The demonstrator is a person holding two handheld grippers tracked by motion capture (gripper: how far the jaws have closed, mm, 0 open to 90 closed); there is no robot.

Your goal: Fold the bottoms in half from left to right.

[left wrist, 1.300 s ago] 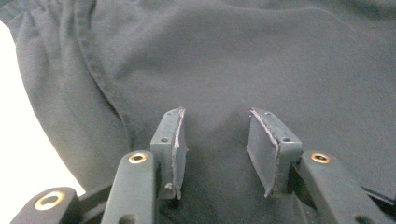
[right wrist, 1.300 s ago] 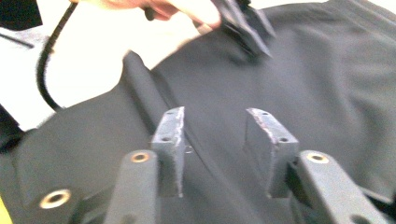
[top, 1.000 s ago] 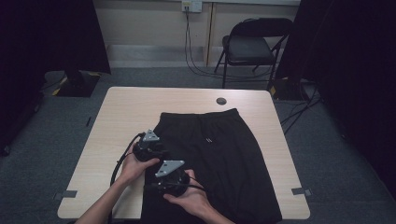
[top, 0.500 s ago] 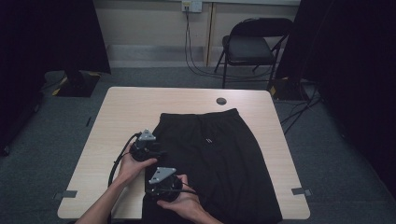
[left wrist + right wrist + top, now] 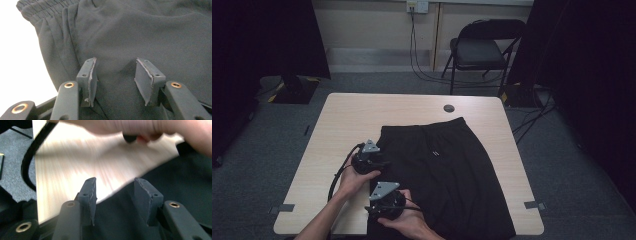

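Black shorts lie flat on the light wooden table, waistband towards the far side. My left gripper hovers over the cloth just inside the shorts' left edge. Its jaws have just been closing a little, with cloth lying below and between the pads but not pinched. My right gripper is nearer the person, over the same left edge. Its jaws have just been opening and stand apart over the hem and bare wood. The left hand crosses the top of the right gripper view.
A small black round cap sits near the table's far edge. A folding chair stands beyond the table by the wall. Cables trail from the grippers over the table's left part. Grey carpet surrounds the table.
The right gripper has slid a little towards the near edge and left along the shorts' side. The left gripper has stayed put.
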